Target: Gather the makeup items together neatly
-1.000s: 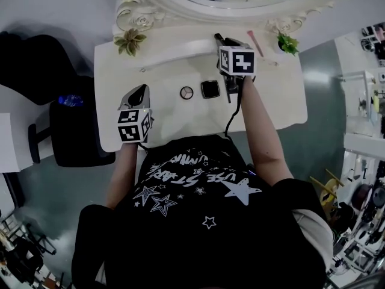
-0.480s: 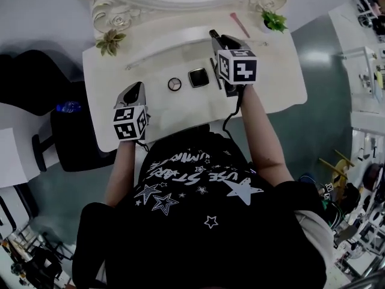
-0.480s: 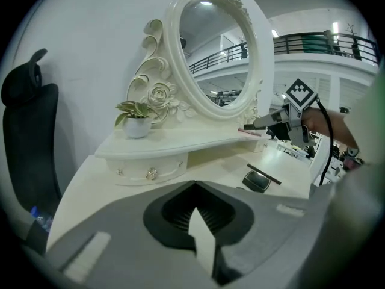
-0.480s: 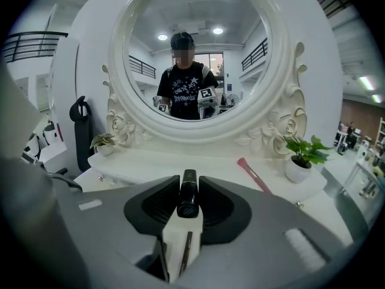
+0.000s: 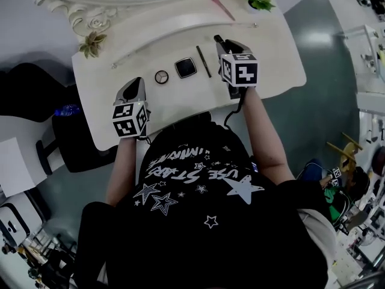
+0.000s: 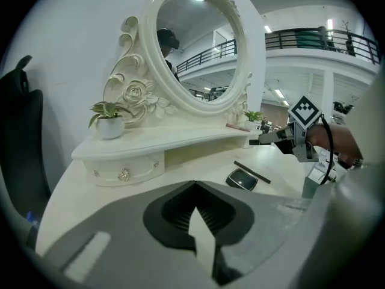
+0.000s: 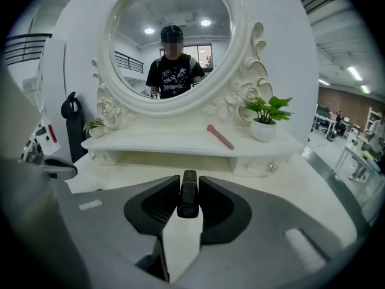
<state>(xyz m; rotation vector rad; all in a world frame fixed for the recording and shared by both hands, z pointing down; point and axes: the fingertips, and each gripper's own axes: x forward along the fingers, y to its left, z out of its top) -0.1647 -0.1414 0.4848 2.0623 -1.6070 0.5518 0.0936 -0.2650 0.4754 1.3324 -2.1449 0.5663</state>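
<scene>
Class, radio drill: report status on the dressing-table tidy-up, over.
Left tongs shut, empty. Right tongs shut on dark tube. Round compact, square compact, pencil lie together on table; pink brush apart on shelf. Nothing blocking.

Dressing table and carved mirror frame cream-white; far-shelf brush pink; right-hand plant green in a white pot; square compact, pencil and tube black; cubes on left gripper and right gripper bear black-and-white square markers; shirt black with white stars.
</scene>
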